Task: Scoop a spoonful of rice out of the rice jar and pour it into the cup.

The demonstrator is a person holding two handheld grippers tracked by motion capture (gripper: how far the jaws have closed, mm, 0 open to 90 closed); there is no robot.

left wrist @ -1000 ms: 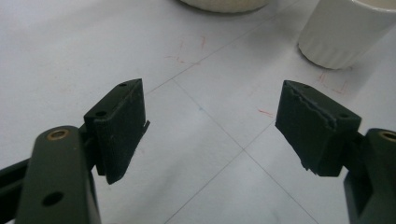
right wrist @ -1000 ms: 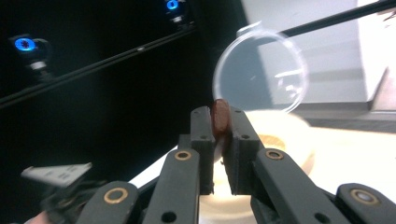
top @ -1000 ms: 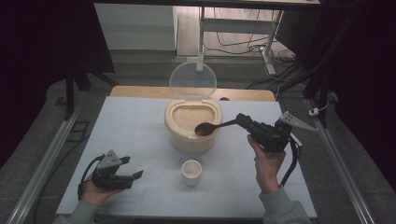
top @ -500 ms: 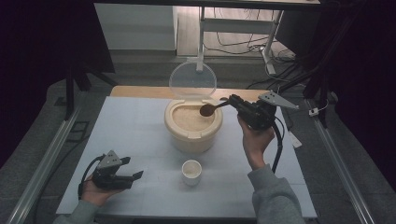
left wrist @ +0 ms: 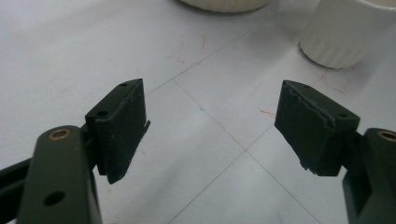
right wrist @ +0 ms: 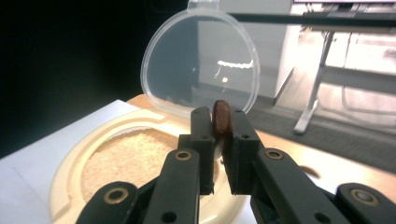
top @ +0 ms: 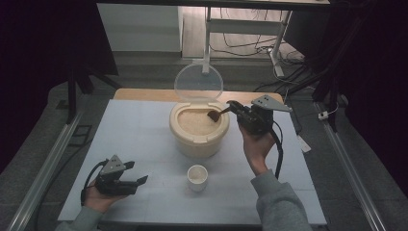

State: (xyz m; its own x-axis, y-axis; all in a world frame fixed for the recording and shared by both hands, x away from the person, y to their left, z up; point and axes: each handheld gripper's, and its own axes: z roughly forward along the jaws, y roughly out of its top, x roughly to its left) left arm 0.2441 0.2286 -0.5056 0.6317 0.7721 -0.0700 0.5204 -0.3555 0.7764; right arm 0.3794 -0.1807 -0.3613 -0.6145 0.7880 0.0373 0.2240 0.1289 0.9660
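My right tool (top: 234, 107) pinches a brown spoon (top: 213, 114), its bowl over the rice tub (top: 198, 127) at frame centre. My left tool (top: 139, 179) rests spread, lower left. Scooping comes next: dip, then carry to the cup (top: 197, 176).

The pale grey surface (top: 144, 130) lies bare along its left half, so a hand-held gripper can pass freely there. At the middle stands the cream round plastic rice container (top: 198, 129), and its clear round lid (top: 198, 84) stands upright at the far rim — a wall against any approach from behind. The small white ribbed cup (top: 197, 177) sits near the container's front, with an open lane between them. Right of the container, the right hand-held gripper (top: 234, 107) and its forearm take up the room — its brown wooden spoon (top: 215, 114) reaches over the rim.
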